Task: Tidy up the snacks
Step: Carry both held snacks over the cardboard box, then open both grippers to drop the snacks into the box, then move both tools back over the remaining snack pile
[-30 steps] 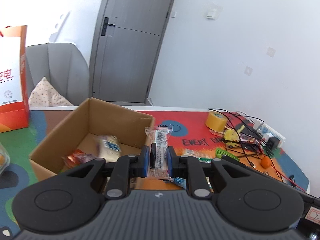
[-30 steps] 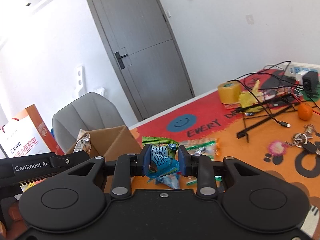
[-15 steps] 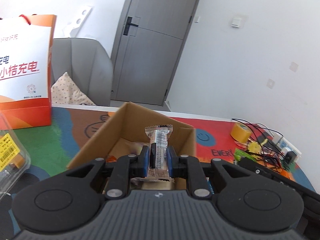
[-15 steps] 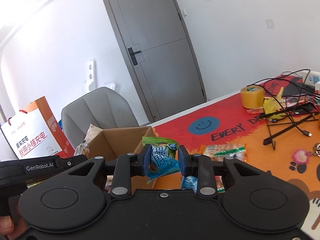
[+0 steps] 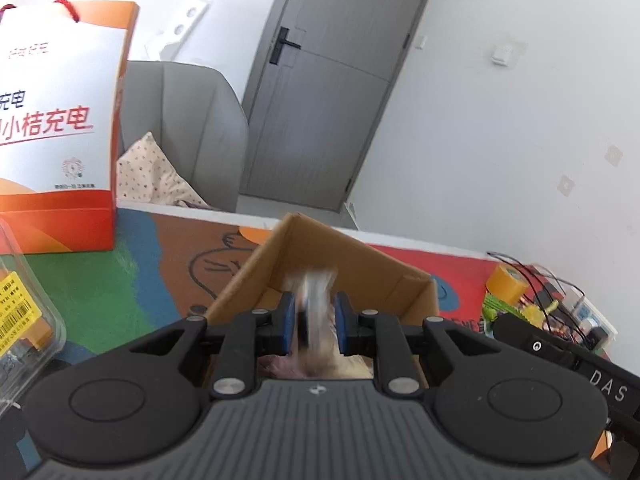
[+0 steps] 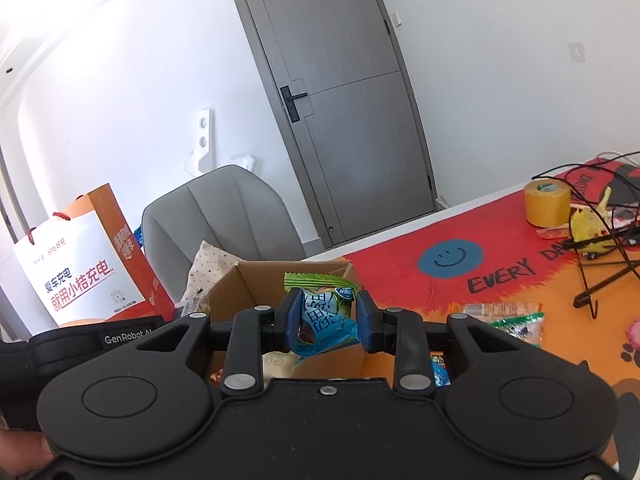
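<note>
Left wrist view showed the left gripper just loosening around a blurred, falling snack above the box. Right gripper, clenched on a blue packet, should release only once fully over it.

Cardboard box on worktop just ahead of both tools, chair behind it w/ door beyond, paper bag to box's left, snack packet on worktop to its right, tape roll & cables further right.
</note>
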Motion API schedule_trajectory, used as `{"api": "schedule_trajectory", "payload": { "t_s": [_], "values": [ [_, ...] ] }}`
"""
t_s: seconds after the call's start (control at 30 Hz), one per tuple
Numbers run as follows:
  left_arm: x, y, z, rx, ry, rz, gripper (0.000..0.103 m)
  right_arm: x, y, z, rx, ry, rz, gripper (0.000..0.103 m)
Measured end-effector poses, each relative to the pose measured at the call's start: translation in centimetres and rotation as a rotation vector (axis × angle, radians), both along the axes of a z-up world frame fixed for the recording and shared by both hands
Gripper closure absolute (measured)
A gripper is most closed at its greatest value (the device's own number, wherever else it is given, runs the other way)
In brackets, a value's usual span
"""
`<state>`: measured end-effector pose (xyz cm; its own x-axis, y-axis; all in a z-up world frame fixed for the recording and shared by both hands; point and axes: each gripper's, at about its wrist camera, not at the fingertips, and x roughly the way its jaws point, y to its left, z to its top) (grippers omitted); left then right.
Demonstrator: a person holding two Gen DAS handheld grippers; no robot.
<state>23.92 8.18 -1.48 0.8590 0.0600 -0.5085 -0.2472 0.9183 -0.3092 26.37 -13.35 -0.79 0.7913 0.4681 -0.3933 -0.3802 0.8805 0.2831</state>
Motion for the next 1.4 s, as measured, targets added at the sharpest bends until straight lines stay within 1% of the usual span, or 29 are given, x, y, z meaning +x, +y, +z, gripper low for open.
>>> {"api": "schedule_trajectory", "payload": {
  "t_s": [0.17,0.33,0.4,0.43,0.5,0.6,0.7,0.77,0.8,0.87,0.97,1.0,1.1,1.27,1.4],
  "values": [
    [-0.2,1.1,-0.1,-0.027,0.009,0.005,0.082,0.8,1.5,-0.1,-0.012,0.004,0.012,0.073],
    [-0.7,1.7,-0.1,-0.033,0.018,0.007,0.082,1.5,3.0,-0.1,-0.001,-0.001,0.030,0.073],
    [-0.9,1.9,-0.1,-0.034,0.022,0.011,0.082,1.8,3.2,0.0,0.017,-0.003,0.039,0.069],
    [-1.0,2.0,-0.1,-0.035,0.024,0.012,0.082,2.0,3.2,0.0,0.022,0.001,0.031,0.065],
    [-1.1,2.0,-0.2,-0.037,0.028,0.012,0.079,2.0,3.0,-0.2,0.026,0.008,0.016,0.065],
    [-1.2,1.8,-0.4,-0.043,0.035,0.009,0.073,2.0,2.4,-0.6,0.033,0.033,0.010,0.065],
    [-1.2,1.2,-0.5,-0.041,0.040,-0.002,0.060,1.8,1.8,-0.9,0.035,0.043,-0.007,0.061],
    [-1.4,0.7,-0.4,-0.033,0.033,-0.003,0.046,1.6,1.1,-1.1,0.039,0.047,-0.019,0.058],
    [-1.4,0.4,-0.4,-0.029,0.030,-0.004,0.044,1.5,0.8,-1.2,0.040,0.050,-0.023,0.058],
    [-1.5,-0.1,-0.3,-0.028,0.028,-0.008,0.033,1.3,0.1,-1.3,0.043,0.056,-0.037,0.054],
    [-1.6,-0.6,-0.2,-0.027,0.027,-0.014,0.026,0.9,-0.9,-1.5,0.044,0.062,-0.057,0.049],
    [-1.6,-0.9,-0.2,-0.023,0.027,-0.017,0.024,0.8,-1.3,-1.6,0.044,0.063,-0.061,0.048],
    [-1.7,-1.8,-0.1,-0.009,0.031,-0.020,0.018,0.3,-2.2,-1.7,0.037,0.061,-0.077,0.039],
    [-1.9,-3.2,-0.1,0.000,0.046,-0.026,0.014,-0.5,-3.8,-1.8,0.035,0.057,-0.089,0.019],
    [-2.1,-4.4,-0.2,0.012,0.054,-0.045,0.012,-1.1,-5.1,-1.9,0.038,0.055,-0.099,0.012]
  ]
}}
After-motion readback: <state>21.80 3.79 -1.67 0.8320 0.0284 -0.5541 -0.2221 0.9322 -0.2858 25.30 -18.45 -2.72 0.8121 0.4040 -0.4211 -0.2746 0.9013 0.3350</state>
